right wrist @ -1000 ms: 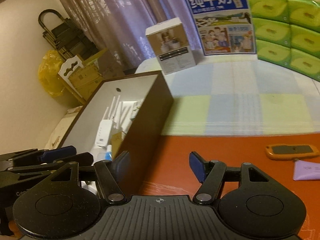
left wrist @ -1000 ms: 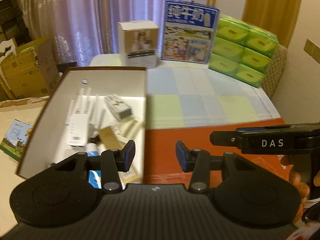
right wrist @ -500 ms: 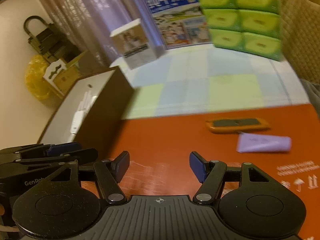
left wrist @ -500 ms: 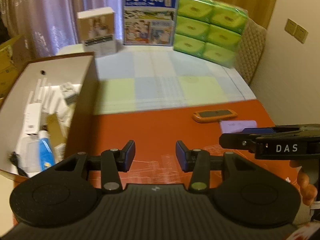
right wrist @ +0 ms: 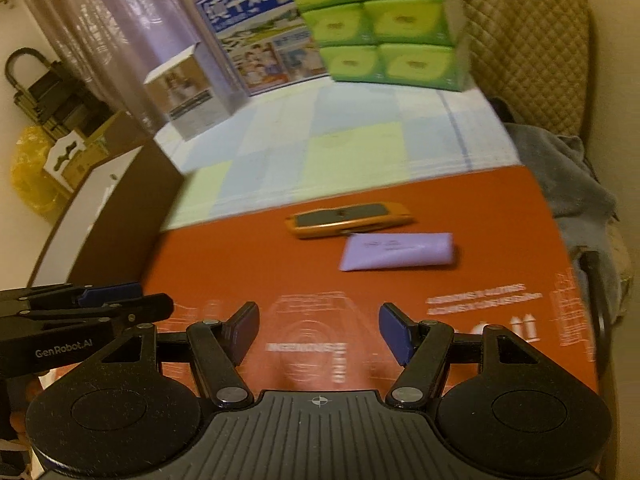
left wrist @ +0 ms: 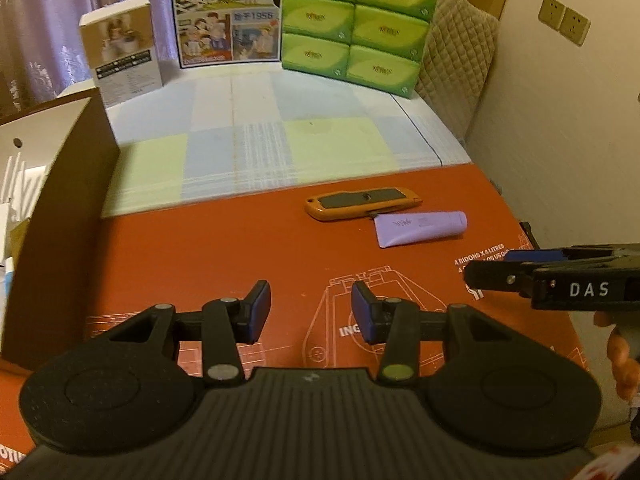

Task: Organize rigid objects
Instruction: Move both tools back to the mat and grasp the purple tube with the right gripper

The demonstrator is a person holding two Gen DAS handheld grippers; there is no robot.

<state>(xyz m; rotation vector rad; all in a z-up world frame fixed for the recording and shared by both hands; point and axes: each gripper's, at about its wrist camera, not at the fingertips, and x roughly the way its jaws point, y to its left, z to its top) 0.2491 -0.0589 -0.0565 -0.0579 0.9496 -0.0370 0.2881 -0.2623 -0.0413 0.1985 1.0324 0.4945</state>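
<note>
An orange utility knife (left wrist: 362,203) (right wrist: 350,220) lies on the red cardboard surface (left wrist: 240,248), with a lilac tube (left wrist: 420,227) (right wrist: 398,251) just in front of it. My left gripper (left wrist: 311,310) hovers over the cardboard short of both, open and empty. My right gripper (right wrist: 318,330) is also open with nothing between its blue pads, nearer the tube. Each gripper shows at the edge of the other's view. The brown box (left wrist: 52,216) (right wrist: 100,216) holding sorted items stands at the left.
At the back stand a small white carton (left wrist: 122,50), a blue milk carton (left wrist: 226,16) and a stack of green tissue packs (left wrist: 356,24) on a checked cloth (left wrist: 248,140). A quilted chair back (left wrist: 456,64) and a wall lie to the right.
Both grippers have swung right, away from the brown box and toward the orange knife and lilac tube, which now sit near the middle of both views. Both openings are unchanged.
</note>
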